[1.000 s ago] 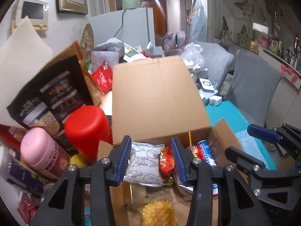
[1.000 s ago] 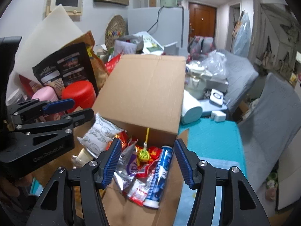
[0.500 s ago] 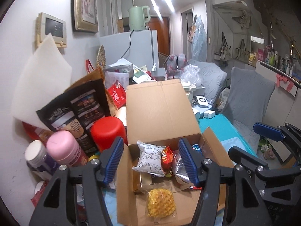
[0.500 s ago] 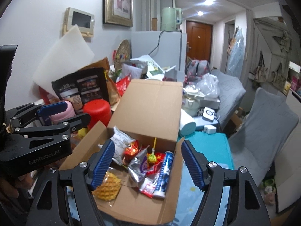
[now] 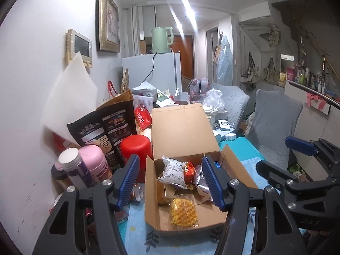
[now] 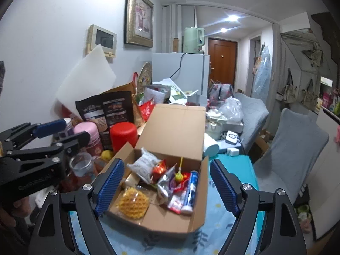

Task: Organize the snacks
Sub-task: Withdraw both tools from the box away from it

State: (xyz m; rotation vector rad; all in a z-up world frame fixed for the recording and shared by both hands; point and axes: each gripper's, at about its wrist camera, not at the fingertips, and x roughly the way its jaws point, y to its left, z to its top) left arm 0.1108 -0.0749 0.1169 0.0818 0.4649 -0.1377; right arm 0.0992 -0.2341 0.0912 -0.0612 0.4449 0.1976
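Note:
An open cardboard box point(image 5: 151, 191) point(image 6: 198, 199) stands on the blue cloth with its lid flap upright. Inside lie a white packet point(image 5: 173, 171) point(image 6: 143, 163), a yellow waffle pack point(image 5: 183, 211) point(image 6: 132, 201), a red wrapper point(image 5: 189, 171), a silver packet point(image 6: 165, 182), a lollipop point(image 6: 179, 176) and a blue-white tube point(image 6: 190, 189). My left gripper point(image 5: 171, 180) hovers open in front of the box, empty. My right gripper point(image 6: 166, 188) hangs beside it with its jaws opening wide, nothing held. Each one shows at the edge of the other's view.
Left of the box crowd a red canister point(image 5: 137, 148), a pink bottle point(image 5: 95, 161), a black bag point(image 5: 102, 131) and a glass cup point(image 6: 81, 165). A grey chair point(image 5: 274, 127) stands at the right. A fridge point(image 6: 180, 68) with a green kettle is behind.
Both grippers have drawn back and up from the box, so it now shows whole. Both pairs of jaws stand wider than before, the right one most.

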